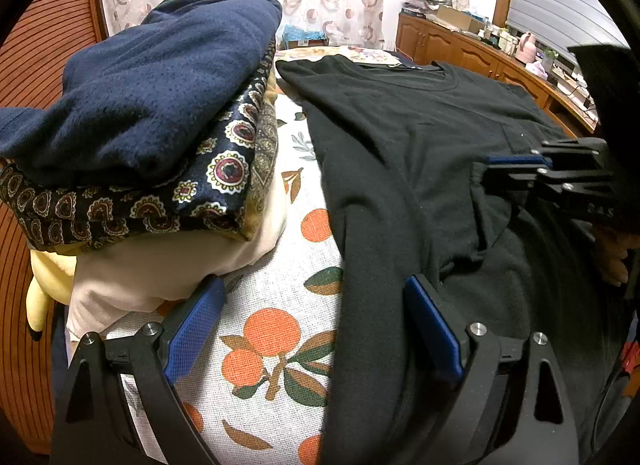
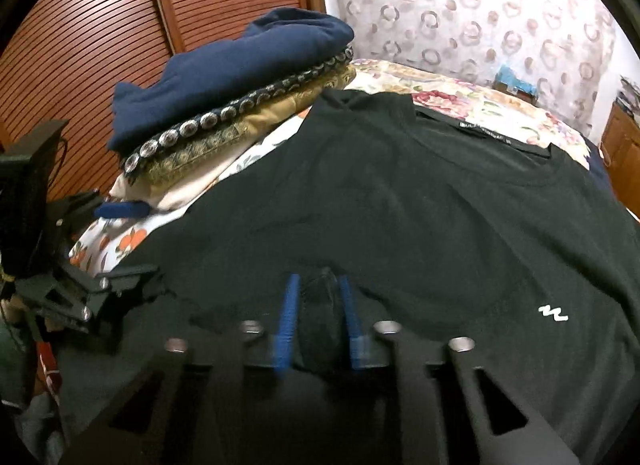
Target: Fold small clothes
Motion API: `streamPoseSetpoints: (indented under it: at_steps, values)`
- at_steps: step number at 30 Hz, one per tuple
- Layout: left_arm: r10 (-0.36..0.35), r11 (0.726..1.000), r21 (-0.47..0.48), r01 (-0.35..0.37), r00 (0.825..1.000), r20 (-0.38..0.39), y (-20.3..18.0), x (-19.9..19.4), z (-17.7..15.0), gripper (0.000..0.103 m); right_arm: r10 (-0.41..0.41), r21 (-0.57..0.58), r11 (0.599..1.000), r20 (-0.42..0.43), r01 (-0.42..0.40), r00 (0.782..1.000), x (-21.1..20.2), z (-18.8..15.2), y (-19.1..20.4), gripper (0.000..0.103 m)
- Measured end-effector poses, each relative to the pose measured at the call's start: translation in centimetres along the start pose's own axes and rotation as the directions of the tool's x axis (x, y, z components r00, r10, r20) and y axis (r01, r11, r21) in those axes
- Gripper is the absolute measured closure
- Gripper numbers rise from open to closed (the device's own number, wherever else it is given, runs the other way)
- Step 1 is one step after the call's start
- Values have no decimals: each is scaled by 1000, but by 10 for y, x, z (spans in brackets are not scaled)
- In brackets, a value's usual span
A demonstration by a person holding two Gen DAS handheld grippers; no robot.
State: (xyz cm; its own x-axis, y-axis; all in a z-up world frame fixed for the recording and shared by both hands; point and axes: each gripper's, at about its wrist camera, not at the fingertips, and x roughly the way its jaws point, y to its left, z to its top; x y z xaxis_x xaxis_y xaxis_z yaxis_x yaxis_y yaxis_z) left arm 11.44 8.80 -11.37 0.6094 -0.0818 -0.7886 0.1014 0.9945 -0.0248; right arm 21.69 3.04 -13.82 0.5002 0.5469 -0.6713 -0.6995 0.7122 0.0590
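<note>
A black T-shirt (image 1: 420, 137) lies spread front-up on the orange-print bedsheet (image 1: 272, 329), its collar towards the far side. In the right wrist view the black T-shirt (image 2: 400, 205) shows a small white logo. My right gripper (image 2: 319, 305) is shut on a pinched fold of this shirt near its lower part; from the left wrist view the right gripper (image 1: 516, 169) reaches in from the right. My left gripper (image 1: 314, 325) stands open over the shirt's left edge, one blue pad over the sheet and one over the cloth. The left gripper (image 2: 124, 245) also shows at the shirt's left side.
A stack of folded clothes (image 1: 160, 85), navy on top of patterned and cream pieces, sits left of the shirt; the stack (image 2: 240, 65) is also seen at the back left. A slatted wooden door (image 2: 100, 25) stands behind it. A wooden cabinet (image 1: 460, 41) with clutter lines the far right. A yellow plush (image 1: 44, 285) lies beside the stack.
</note>
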Motion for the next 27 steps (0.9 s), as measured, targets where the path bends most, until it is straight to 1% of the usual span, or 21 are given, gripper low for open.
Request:
streamPoseSetpoints:
  at_steps: [1, 3, 4, 7, 9, 11, 14, 17, 19, 20, 21, 23, 24, 25, 26, 27]
  values:
    - [0, 1000, 0, 0, 1000, 0, 0, 0, 0, 11, 0, -7, 1000, 2, 0, 1000, -8, -1, -6, 94]
    - [0, 1000, 0, 0, 1000, 0, 0, 0, 0, 11, -1, -21, 1000, 17, 1, 1000, -16, -5, -4, 96]
    - [0, 1000, 0, 0, 1000, 0, -1, 0, 0, 11, -2, -21, 1000, 26, 3, 1000, -41, -10, -13, 96]
    - [0, 1000, 0, 0, 1000, 0, 0, 0, 0, 11, -6, -17, 1000, 53, 7, 999, -67, -24, -16, 96]
    - [0, 1000, 0, 0, 1000, 0, -1, 0, 0, 11, -14, -14, 1000, 49, 15, 999, -87, -37, -20, 96]
    - [0, 1000, 0, 0, 1000, 0, 0, 0, 0, 11, -32, -5, 999, 37, 32, 999, -93, -47, -22, 96]
    - [0, 1000, 0, 0, 1000, 0, -1, 0, 0, 11, -32, 9, 999, 26, 32, 999, -104, -61, -26, 96]
    - [0, 1000, 0, 0, 1000, 0, -1, 0, 0, 11, -54, 17, 998, 37, 54, 998, -112, -63, -28, 96]
    - [2, 1000, 0, -2, 1000, 1, 0, 0, 0, 11, -72, 23, 997, 54, 71, 996, -127, -66, -28, 96]
    - [3, 1000, 0, -3, 1000, 1, 0, 0, 0, 11, -90, 22, 996, 63, 88, 994, -133, -65, -28, 87]
    - [3, 1000, 0, -3, 1000, 1, 0, 0, 0, 11, -110, 23, 994, 69, 109, 992, -135, -66, -28, 73]
    - [1, 1000, -2, -1, 1000, 0, 1, 0, 1, 9, -164, 21, 986, 72, 163, 984, -136, -69, -30, 58]
    - [9, 1000, -12, -9, 1000, -7, 2, 2, 1, 6, -182, 21, 983, 63, 181, 981, -133, -72, -32, 57]
    - [13, 1000, -20, -13, 1000, -10, 3, 2, 1, 4, -200, 27, 980, 48, 199, 979, -131, -75, -37, 57]
    - [21, 999, -25, -22, 1000, -19, 4, 2, 0, 0, -220, 33, 975, 29, 219, 975, -128, -78, -41, 55]
    - [20, 999, -31, -21, 1000, -18, 4, 1, -1, 0, -238, 35, 971, 14, 238, 971, -126, -79, -41, 54]
